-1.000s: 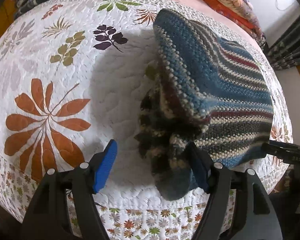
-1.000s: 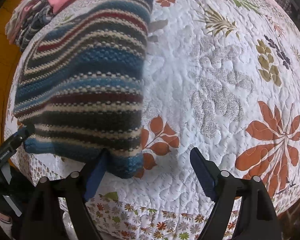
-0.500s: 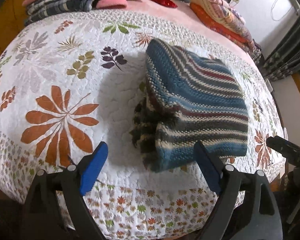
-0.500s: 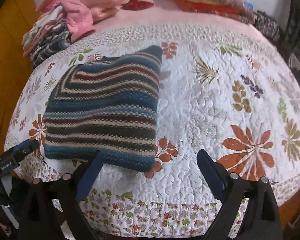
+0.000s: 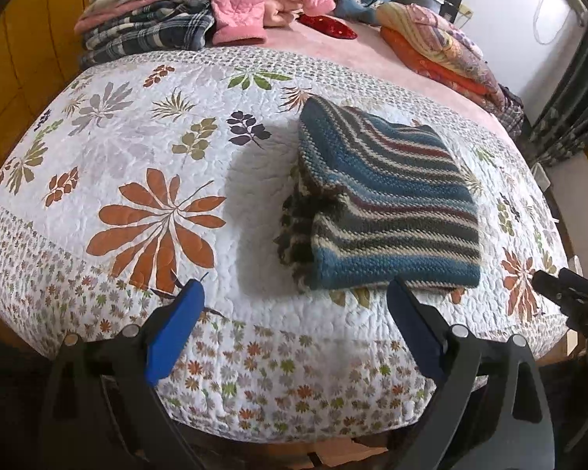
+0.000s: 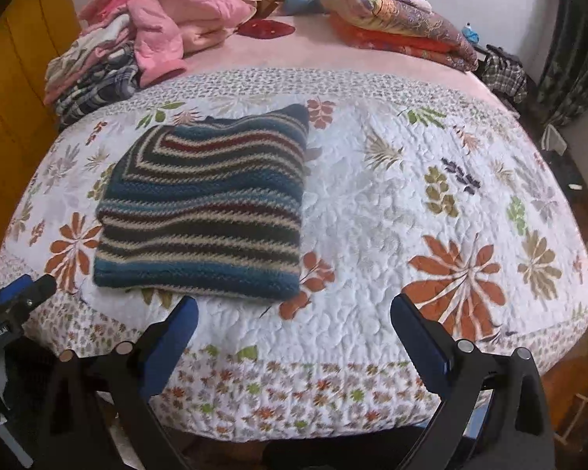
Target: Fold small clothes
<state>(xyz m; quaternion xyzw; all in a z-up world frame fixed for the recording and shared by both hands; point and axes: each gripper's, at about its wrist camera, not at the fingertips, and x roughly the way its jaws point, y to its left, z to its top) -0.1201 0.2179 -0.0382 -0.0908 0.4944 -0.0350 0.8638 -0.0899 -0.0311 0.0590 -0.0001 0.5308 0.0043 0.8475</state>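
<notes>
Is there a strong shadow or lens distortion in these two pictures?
Left wrist view: the striped knitted sweater throws a soft grey shadow leftward on the floral quilted bedspread. Right wrist view: the bedspread's edges bulge, so fisheye distortion is strong; corners are dark.

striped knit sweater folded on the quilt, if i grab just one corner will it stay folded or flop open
The folded blue, cream and maroon striped knit sweater would probably flop open: its loose layers show at the side edge. The chunky knit looks thick, so likely heavy enough to sag. On the white floral quilt it should drag rather than slide.
</notes>
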